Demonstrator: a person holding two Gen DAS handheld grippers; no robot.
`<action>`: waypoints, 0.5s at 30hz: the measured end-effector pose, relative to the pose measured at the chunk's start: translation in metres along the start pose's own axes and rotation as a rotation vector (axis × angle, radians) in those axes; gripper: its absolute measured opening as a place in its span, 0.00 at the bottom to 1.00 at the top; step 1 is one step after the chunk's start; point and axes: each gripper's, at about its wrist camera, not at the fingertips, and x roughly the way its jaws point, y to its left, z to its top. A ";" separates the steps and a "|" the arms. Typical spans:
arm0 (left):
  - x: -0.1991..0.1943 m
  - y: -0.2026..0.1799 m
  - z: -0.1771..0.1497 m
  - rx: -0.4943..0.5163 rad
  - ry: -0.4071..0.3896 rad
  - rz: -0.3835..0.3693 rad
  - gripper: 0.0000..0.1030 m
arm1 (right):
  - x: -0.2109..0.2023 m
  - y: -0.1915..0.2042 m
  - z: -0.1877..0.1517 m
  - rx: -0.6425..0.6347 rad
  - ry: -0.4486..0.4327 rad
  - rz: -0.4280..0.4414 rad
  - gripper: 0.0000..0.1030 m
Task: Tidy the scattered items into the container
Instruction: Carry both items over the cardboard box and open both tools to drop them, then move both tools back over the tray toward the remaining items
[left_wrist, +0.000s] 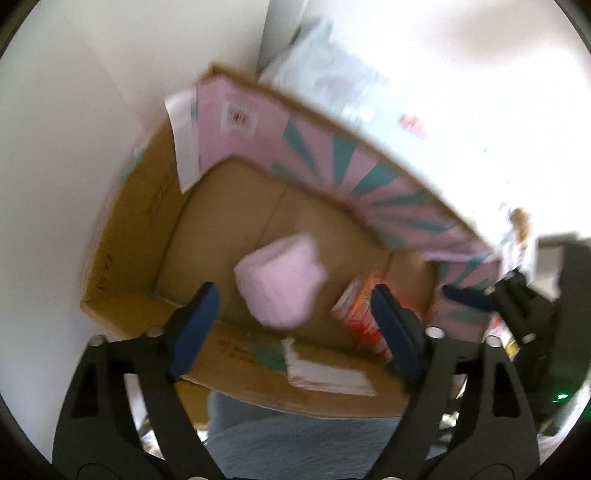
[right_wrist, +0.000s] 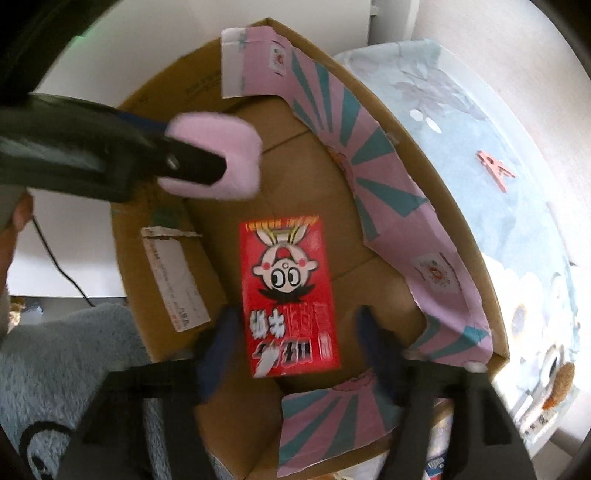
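Observation:
An open cardboard box (left_wrist: 122, 236) (right_wrist: 162, 280) with pink-and-teal flaps is the container. A soft pink bundle (left_wrist: 280, 280) hangs in the air between and beyond my left gripper's (left_wrist: 295, 328) wide-open fingers, over the box floor; it is blurred. In the right wrist view the same bundle (right_wrist: 236, 155) sits at the left gripper's tip. A red cartoon-printed packet (right_wrist: 290, 295) (left_wrist: 364, 314) lies flat on the box floor. My right gripper (right_wrist: 295, 354) is open just above the packet's near end, fingers either side and apart from it.
A pale blue printed cloth (right_wrist: 498, 184) covers the surface right of the box, with a small pink letter piece (right_wrist: 495, 168) on it. A white label (right_wrist: 173, 277) is stuck on the box's near wall. A grey fleecy sleeve (right_wrist: 62, 362) lies bottom left.

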 end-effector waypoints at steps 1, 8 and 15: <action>-0.004 0.000 0.000 -0.007 -0.014 0.013 0.93 | -0.003 0.000 -0.001 0.004 -0.017 0.021 0.79; -0.019 -0.005 0.001 -0.020 -0.092 0.060 0.94 | -0.009 -0.003 -0.002 0.020 -0.021 0.015 0.81; -0.021 -0.008 0.004 0.000 -0.098 0.080 0.94 | -0.015 -0.003 -0.005 0.033 -0.045 0.007 0.85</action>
